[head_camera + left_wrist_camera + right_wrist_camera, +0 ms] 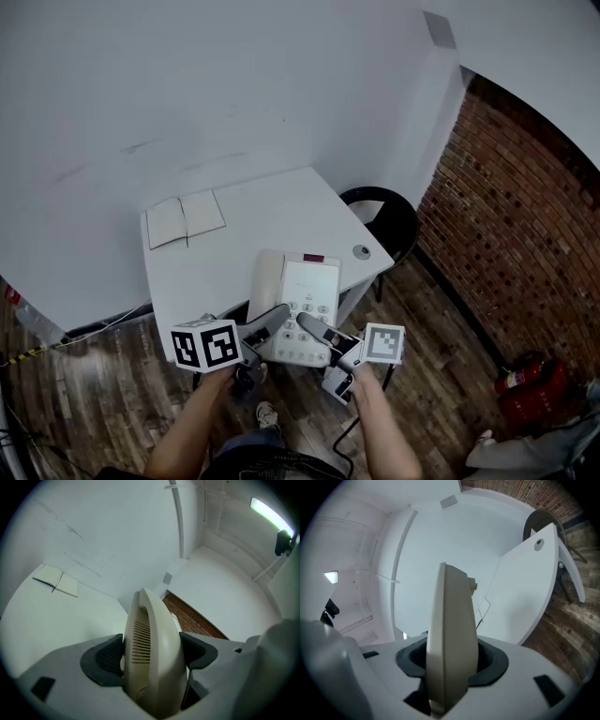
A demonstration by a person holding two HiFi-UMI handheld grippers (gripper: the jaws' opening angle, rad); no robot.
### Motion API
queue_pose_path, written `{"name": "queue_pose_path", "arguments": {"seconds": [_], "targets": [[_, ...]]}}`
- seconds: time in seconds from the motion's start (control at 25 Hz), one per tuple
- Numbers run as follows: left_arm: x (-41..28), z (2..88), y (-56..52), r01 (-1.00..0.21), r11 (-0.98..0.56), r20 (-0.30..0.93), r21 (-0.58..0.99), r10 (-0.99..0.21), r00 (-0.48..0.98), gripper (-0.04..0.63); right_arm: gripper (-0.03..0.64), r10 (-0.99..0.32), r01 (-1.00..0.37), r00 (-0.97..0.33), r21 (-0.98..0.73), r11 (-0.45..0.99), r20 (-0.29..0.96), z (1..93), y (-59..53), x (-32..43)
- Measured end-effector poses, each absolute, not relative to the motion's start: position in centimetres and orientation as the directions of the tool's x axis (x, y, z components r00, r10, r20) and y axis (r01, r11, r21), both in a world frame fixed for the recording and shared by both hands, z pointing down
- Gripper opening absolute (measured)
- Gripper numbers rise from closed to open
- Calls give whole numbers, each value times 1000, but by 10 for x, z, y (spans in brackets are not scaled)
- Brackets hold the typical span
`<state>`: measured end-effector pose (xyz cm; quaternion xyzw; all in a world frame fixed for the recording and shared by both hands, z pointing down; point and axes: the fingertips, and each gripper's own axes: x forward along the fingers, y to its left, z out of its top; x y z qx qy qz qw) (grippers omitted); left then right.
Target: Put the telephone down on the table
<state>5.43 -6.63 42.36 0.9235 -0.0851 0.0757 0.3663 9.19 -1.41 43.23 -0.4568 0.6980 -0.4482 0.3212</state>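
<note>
left gripper (273, 322) and right gripper (314, 329) each clamp the telephone (302, 289), held over the near edge of the table (234, 253); seemingly mid-carry, next it needs lowering flat, then releasing

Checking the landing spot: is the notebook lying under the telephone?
No, the notebook lies at the table's far corner, clear of the telephone.

Open notebook (186, 219), black chair (398, 225), brick wall (506, 211)
</note>
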Motion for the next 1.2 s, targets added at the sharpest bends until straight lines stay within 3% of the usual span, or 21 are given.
{"name": "queue_pose_path", "arguments": {"seconds": [0.72,1.2], "targets": [[100,442,-218,-308,-662,245,683,-190,951,379,183,-878,-304,-477,-932,199,-32,452,-171,143],[133,464,-271,-429,-584,254,689,-360,898,379,183,-771,-277,-637,-928,249,-17,471,-234,184]]}}
